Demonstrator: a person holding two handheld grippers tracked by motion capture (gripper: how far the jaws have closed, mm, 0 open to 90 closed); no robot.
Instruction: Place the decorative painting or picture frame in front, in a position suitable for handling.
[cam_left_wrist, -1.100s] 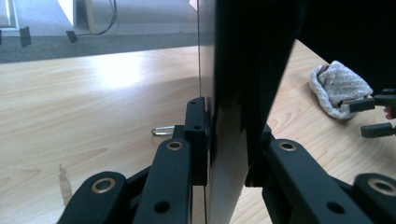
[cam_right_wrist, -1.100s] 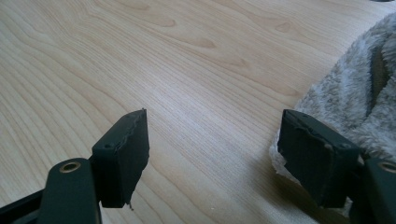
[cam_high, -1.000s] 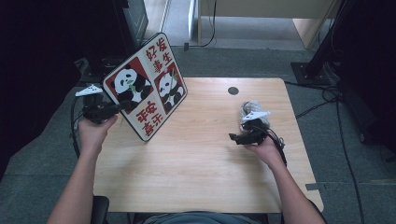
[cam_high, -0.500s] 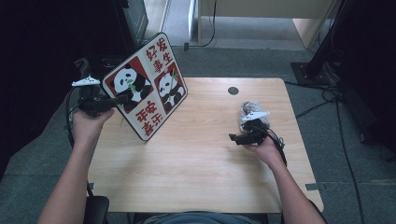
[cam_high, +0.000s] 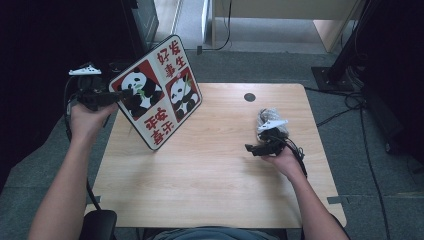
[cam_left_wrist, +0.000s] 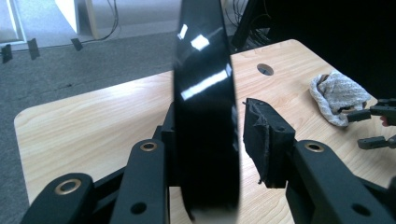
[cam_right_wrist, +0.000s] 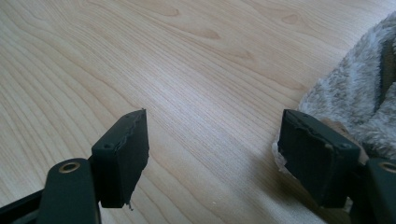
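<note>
A rectangular board (cam_high: 157, 92) printed with two pandas and red characters stands tilted, its lower corner at the table (cam_high: 210, 175). My left gripper (cam_high: 122, 94) is shut on the board's left edge, off the table's left side. In the left gripper view the board's glossy black back (cam_left_wrist: 205, 116) appears edge-on between the jaws. My right gripper (cam_high: 252, 148) rests low over the table's right part, open and holding nothing. A grey fluffy cloth (cam_high: 270, 117) lies just behind it. In the right gripper view the cloth (cam_right_wrist: 355, 88) lies beside the right jaw.
A round cable hole (cam_high: 249, 97) sits near the table's far edge. Cables and a stand base (cam_high: 345, 75) lie on the floor to the right. Bare wood (cam_right_wrist: 187, 70) spreads in front of the right gripper.
My left hand has risen and drawn slightly left with the board's edge in its jaws. The board has barely shifted, and the right gripper has stayed put.
</note>
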